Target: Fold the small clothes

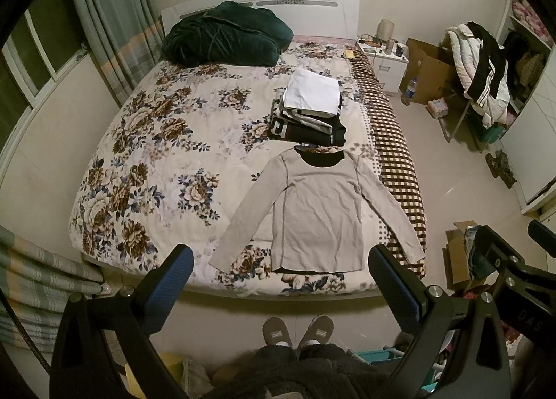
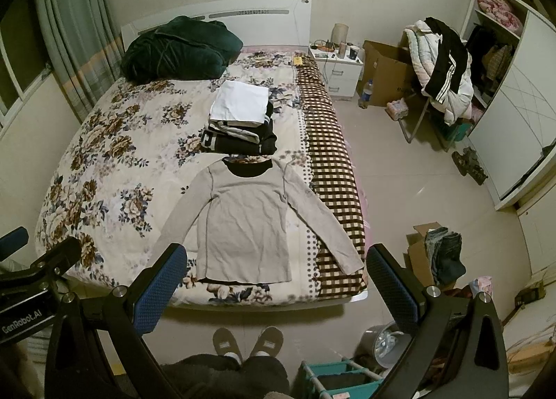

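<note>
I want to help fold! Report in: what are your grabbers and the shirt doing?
Left gripper and right gripper: jaws open, empty, above the bed edge. Grey long-sleeved shirt spread flat, unfolded. Folded stack just behind its collar; nothing in the way.

matt grey cloth shirt (image 1: pixel 314 211), glossy tile floor (image 1: pixel 462 169), quilted floral bedspread (image 1: pixel 166 142).

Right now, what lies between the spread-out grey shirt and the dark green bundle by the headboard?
A stack of folded clothes, white piece on top, then bare floral bedspread; the right wrist view shows it.

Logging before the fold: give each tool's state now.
Left tool: open, holding nothing.
Right tool: open, holding nothing.
</note>
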`<state>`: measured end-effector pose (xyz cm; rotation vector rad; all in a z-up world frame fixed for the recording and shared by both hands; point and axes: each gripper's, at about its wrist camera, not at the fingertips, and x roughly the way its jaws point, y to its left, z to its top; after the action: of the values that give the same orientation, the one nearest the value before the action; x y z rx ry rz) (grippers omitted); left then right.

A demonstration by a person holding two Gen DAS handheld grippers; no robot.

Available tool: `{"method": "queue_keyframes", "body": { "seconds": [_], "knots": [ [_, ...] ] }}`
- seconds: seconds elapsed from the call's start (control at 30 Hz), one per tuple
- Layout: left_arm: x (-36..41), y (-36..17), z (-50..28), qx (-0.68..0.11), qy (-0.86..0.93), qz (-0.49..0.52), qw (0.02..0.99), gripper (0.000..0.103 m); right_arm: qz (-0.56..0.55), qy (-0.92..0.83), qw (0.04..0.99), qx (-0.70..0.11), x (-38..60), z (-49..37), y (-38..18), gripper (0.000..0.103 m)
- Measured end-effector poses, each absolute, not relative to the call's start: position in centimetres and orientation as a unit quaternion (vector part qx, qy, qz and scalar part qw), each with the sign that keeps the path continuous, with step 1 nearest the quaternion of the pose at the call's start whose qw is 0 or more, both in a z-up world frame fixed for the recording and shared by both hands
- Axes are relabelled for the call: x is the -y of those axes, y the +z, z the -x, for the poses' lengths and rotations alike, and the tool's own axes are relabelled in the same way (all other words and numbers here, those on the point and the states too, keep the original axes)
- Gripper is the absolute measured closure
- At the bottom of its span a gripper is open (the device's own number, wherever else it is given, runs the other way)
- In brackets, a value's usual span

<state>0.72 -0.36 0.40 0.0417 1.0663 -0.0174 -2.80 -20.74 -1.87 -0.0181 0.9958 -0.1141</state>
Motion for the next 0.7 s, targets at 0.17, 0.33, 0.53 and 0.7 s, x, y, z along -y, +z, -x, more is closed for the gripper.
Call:
{"method": "queue_keyframes", "body": {
  "seconds": [0.17, 0.33, 0.53, 0.7],
  "knots": [
    [0.41, 0.43, -0.83, -0.508, -0.008, -0.020, 0.861, 0.000, 0.009, -0.053, 0.877, -0.477, 20.67, 2.86, -1.87, 0.000],
    [0.34, 0.41, -0.71, -0.507, -0.010, -0.020, 0.862, 0.000, 0.009, -0.053, 0.878, -0.476, 20.66, 2.80, -1.53, 0.000],
    [0.33, 0.41, -0.73, -0.507, -0.009, -0.020, 0.862, 0.000, 0.009, -0.053, 0.878, -0.476, 20.62, 2.81, -1.43, 0.000],
    [0.82, 1.01, -0.83, -0.507, -0.010, -0.018, 0.862, 0.000, 0.009, -0.052, 0.878, -0.475, 20.61, 2.72, -1.21, 0.000]
  ]
}}
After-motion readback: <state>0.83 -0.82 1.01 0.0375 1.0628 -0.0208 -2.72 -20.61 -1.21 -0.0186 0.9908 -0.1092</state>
